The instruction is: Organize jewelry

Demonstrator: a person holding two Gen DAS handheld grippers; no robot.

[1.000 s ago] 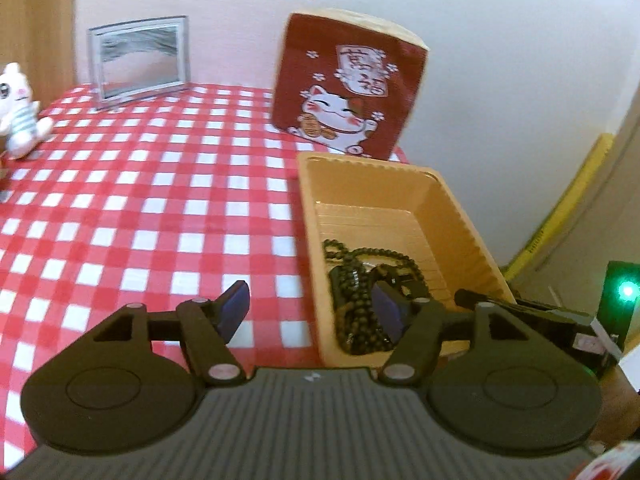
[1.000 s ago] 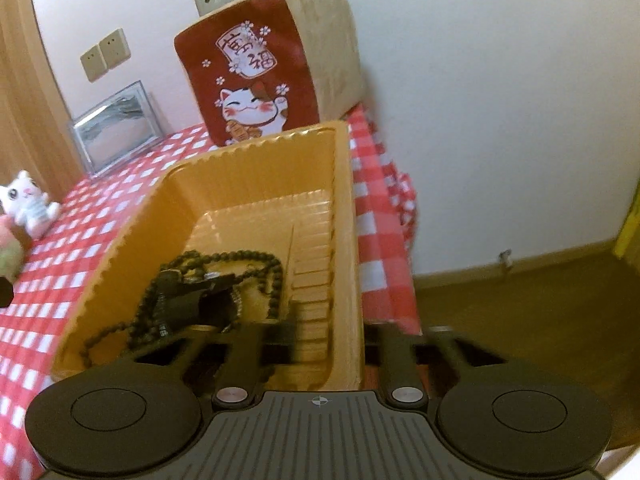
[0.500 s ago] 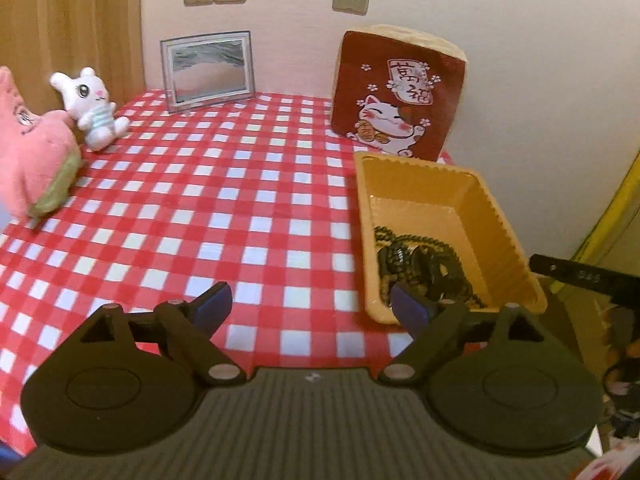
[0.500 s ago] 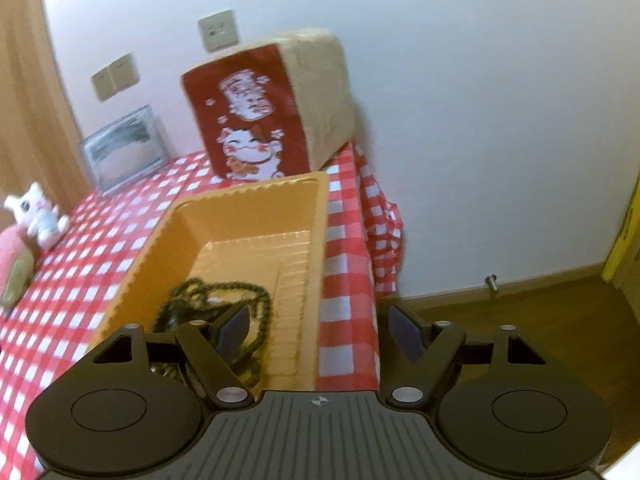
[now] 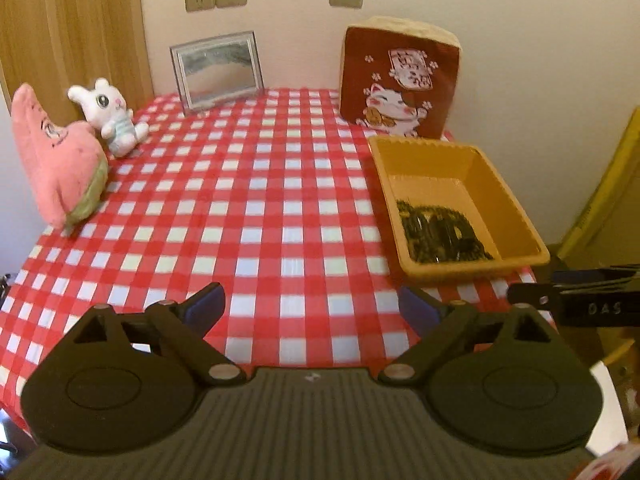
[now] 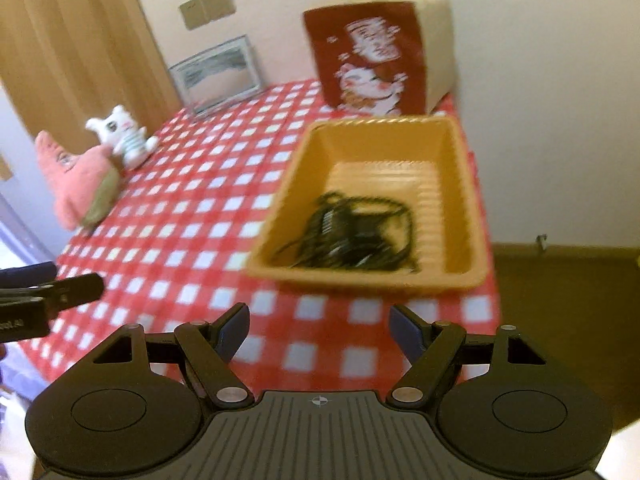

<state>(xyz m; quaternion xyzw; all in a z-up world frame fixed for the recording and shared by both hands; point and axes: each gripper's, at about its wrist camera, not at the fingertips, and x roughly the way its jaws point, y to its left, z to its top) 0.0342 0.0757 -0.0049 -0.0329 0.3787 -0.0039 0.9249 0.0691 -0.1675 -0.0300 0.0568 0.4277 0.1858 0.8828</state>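
A pile of dark bead jewelry (image 5: pixel 440 236) lies in the near end of an orange plastic tray (image 5: pixel 500 184) at the right edge of the red checked table. It also shows, blurred, in the right wrist view (image 6: pixel 352 236), inside the tray (image 6: pixel 468 208). My left gripper (image 5: pixel 312 308) is open and empty, held above the table's front edge, to the left of the tray. My right gripper (image 6: pixel 320 326) is open and empty, a short way in front of the tray's near wall.
A red lucky-cat cushion (image 5: pixel 400 84) stands behind the tray. A framed picture (image 5: pixel 218 70) leans on the back wall. A white plush bunny (image 5: pixel 110 114) and a pink plush (image 5: pixel 56 160) sit at the left. The table drops off just right of the tray.
Both grippers have pulled back from the tray and opened wider. The jewelry stays in the tray. The right view has swung left to take in the table.
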